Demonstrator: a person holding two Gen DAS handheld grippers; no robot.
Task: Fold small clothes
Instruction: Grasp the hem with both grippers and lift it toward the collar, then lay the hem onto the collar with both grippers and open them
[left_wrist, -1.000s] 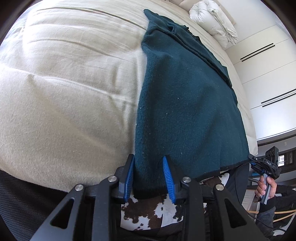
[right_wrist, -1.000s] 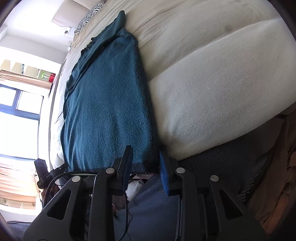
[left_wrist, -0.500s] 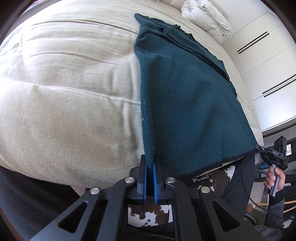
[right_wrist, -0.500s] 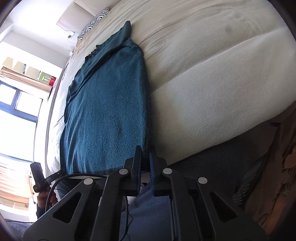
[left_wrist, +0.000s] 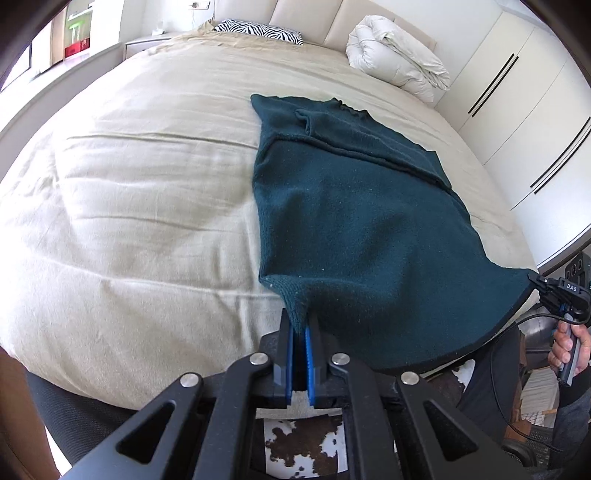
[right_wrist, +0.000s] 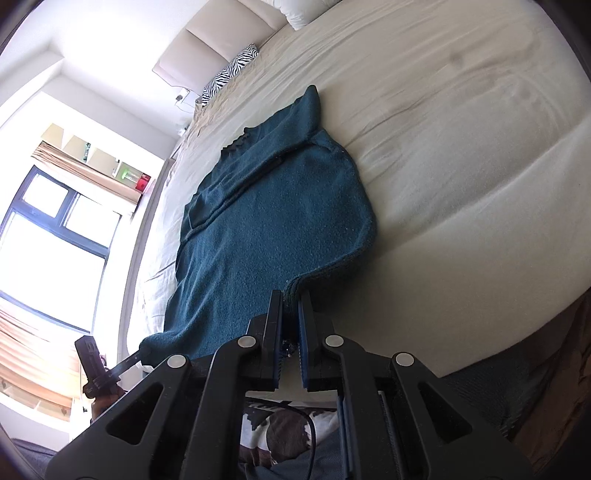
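A dark teal knitted sweater (left_wrist: 354, 229) lies spread on the beige bed (left_wrist: 140, 206), its hem toward the near edge and its neck and folded-in sleeves toward the headboard. The left tool (left_wrist: 300, 354) is closed on the hem corner on its own side, the fabric bunched into a narrow pinch between the blue pads. The right tool (right_wrist: 290, 343) is likewise clamped on the opposite hem corner, where several layers of knit stack up between its fingers. Both corners are raised off the bed, so the hem hangs in a shallow curve between them beyond the near edge.

The step in hand looks like carrying the hem up toward the neck to fold the body in half. Several things could spoil that. Each grip takes only a small bite at the very corner; a thick, loose knit can creep out of the pads under its own weight, and one corner slipping would drop the hem askew. If the two tools travel unevenly, the fold line will run slanted and the edges will not meet. Pulling them apart too hard would stretch the knit; letting them drift together would make the middle sag and crease. The sleeves folded across the upper part could also shift if the body drags over the bed instead of lifting.
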